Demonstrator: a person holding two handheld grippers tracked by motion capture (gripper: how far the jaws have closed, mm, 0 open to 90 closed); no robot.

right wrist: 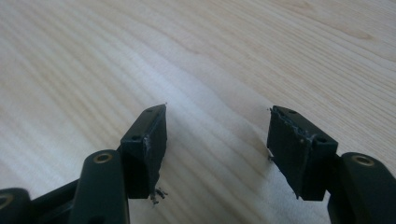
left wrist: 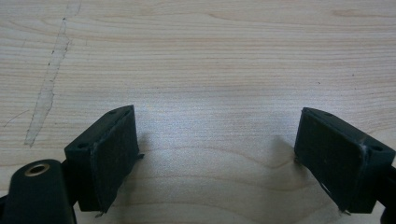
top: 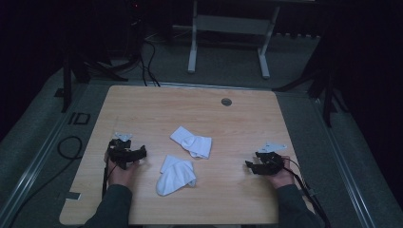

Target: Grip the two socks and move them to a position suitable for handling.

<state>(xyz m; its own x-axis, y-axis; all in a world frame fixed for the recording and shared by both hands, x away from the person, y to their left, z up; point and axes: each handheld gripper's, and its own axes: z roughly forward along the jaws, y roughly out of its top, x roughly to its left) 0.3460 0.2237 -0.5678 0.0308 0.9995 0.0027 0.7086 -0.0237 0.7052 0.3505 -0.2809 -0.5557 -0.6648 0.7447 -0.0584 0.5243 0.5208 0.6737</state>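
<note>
Two white socks lie on the wooden table (top: 142, 104): one folded sock (top: 192, 141) near the middle and another crumpled sock (top: 176, 175) closer to the front. My left gripper (top: 141, 153) rests on the table left of the socks, jaws pointing toward them. In the left gripper view the left gripper (left wrist: 217, 140) is open over bare wood. My right gripper (top: 248, 165) rests at the front right, apart from the socks. Its jaws stand apart in the right gripper view, where the right gripper (right wrist: 217, 135) has nothing between its pads.
A round metal grommet (top: 226, 101) sits in the table's far edge. A faint scuff mark (left wrist: 49, 84) runs across the wood ahead of the left jaws. A black cable (top: 71, 147) loops on the floor at left. A white table frame (top: 192, 47) stands behind.
</note>
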